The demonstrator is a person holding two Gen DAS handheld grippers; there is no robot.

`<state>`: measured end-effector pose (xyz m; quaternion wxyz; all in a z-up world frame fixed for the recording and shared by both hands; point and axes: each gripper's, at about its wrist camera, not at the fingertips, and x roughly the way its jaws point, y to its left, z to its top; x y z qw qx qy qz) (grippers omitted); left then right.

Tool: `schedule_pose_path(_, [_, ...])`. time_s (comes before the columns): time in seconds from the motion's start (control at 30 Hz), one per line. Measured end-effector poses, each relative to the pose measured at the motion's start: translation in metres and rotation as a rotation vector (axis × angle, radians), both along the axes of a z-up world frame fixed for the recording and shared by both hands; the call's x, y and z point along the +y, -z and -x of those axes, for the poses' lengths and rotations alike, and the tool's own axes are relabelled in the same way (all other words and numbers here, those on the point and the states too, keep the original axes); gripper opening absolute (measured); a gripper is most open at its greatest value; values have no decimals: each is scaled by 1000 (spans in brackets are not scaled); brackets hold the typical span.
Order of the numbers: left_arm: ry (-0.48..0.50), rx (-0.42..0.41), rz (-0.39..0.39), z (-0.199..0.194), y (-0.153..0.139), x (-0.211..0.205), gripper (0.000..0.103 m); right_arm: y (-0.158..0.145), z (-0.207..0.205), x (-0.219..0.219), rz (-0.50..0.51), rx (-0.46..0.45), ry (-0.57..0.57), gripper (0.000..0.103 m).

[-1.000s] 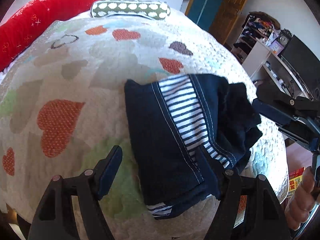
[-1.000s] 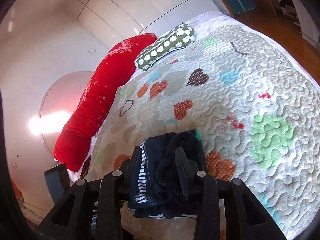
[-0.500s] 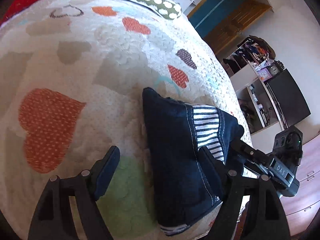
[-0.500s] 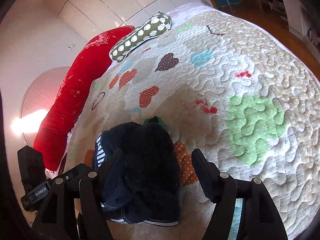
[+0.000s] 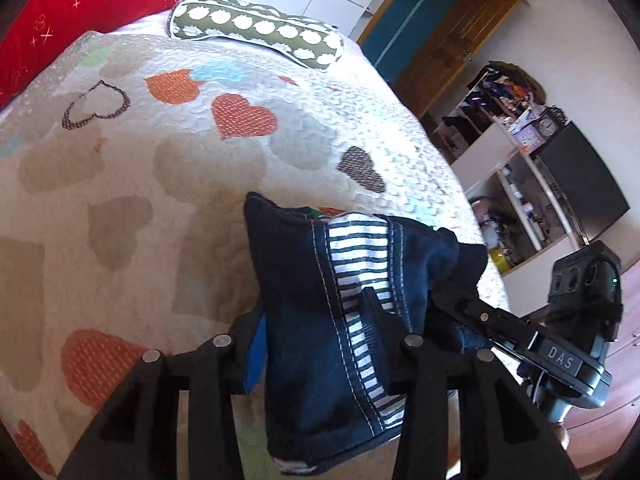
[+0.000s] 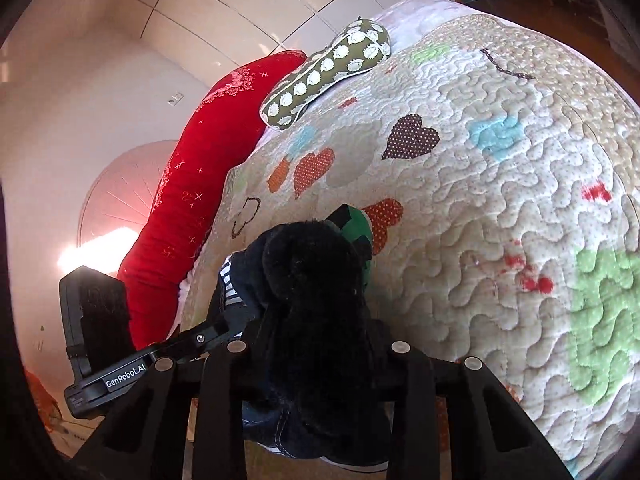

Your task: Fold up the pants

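The folded dark blue pants [image 5: 312, 320] with a striped white lining lie in a compact bundle near the bed's front edge, on a heart-patterned quilt [image 5: 160, 160]. My left gripper [image 5: 316, 328] is shut on the bundle's near end. My right gripper [image 6: 308, 344] is shut on the same bundle [image 6: 312, 280] from the other side; its fingers are sunk into the dark fleecy cloth. Each gripper shows in the other's view: the right one in the left wrist view [image 5: 500, 328], the left one in the right wrist view [image 6: 132, 368].
A long red pillow [image 5: 80, 4] and a green dotted pillow [image 5: 256, 28] lie at the head of the bed. Shelves, a dark screen [image 5: 580, 188] and a wooden door stand beyond the bed's right side. Quilt spreads wide to the right [image 6: 520, 200].
Both grippers were open half a second ago and have closed on the pants bundle, one from each side. The bundle now looks gathered and slightly raised.
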<state>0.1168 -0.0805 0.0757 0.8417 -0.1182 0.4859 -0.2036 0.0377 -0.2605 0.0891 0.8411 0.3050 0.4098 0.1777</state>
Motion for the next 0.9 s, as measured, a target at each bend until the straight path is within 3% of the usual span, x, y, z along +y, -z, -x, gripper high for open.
schedule_pose_path(0.07, [-36, 13, -99, -11, 16, 0, 54, 11, -11, 11, 119, 45, 36, 46])
schedule_pose_path(0.13, [-30, 45, -105, -12, 25, 6, 54, 21, -19, 18, 186, 84, 35, 47])
schedule_pose_path(0.23, [-68, 0, -58, 9, 14, 28, 54, 6, -2, 11, 136, 28, 75, 47])
schedule_pose_path(0.33, [-102, -70, -66, 33, -1, 35, 54, -23, 23, 13, 179, -79, 113, 47])
schedule_pose_path(0.43, [-106, -83, -73, 51, 3, 30, 55, -37, 31, 30, 178, -124, 68, 45])
schedule_pose_path(0.6, [-63, -2, -138, 57, 44, 9, 55, 5, 11, 72, 192, -16, -1, 43])
schedule_pose_path(0.7, [-51, -21, -148, 62, 41, 8, 57, 29, 10, 67, 235, 50, 9, 43])
schedule_pose_path(0.9, [-93, -113, -159, 91, 4, 21, 57, -1, 43, 43, 210, -25, 47, 43])
